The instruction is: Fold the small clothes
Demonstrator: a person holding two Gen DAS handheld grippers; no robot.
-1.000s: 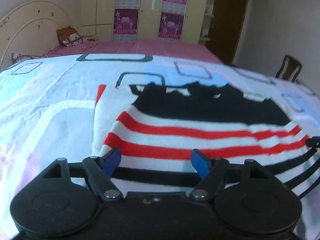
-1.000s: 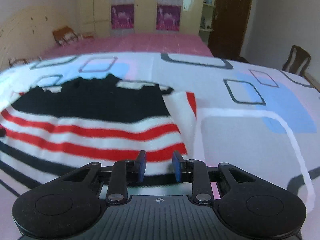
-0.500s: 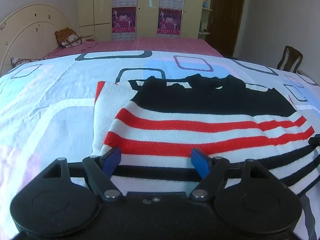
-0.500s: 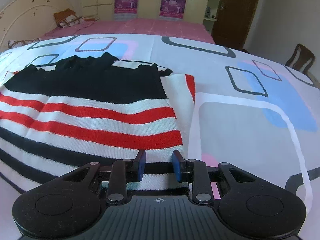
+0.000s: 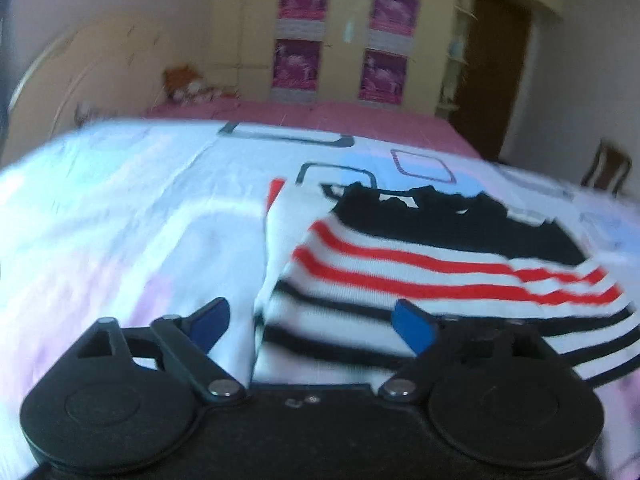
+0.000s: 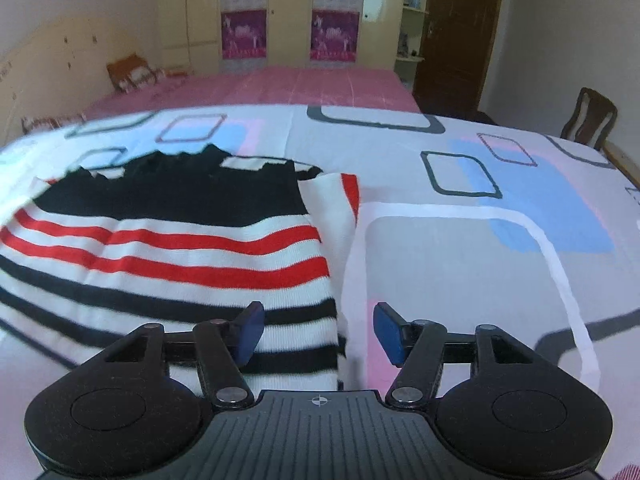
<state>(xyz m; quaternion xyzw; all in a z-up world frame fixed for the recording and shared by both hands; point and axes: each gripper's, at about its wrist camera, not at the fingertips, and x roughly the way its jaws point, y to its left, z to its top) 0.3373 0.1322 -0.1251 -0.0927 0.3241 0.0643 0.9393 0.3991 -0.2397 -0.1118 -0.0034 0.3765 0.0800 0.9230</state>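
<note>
Striped knit sweater [image 6: 172, 256] is lying folded on the bed [image 6: 460, 264]; we are opening the right hand-held gripper [image 6: 318, 334] and left hand-held gripper [image 5: 310, 330], both spread and empty, apparently releasing its near corners.

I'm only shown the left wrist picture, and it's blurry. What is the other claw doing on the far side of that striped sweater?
Observer: The right gripper is opening its jaws. The striped sweater has its near corner lying between them, not pinched.
Operator: Is that side folded in too?
Observer: Yes, a white flap with a red band at its far end lies tucked along that edge.
Operator: What's next to it on the bed?
Observer: Printed bed sheet, with a curving white band and a blue patch.
</note>
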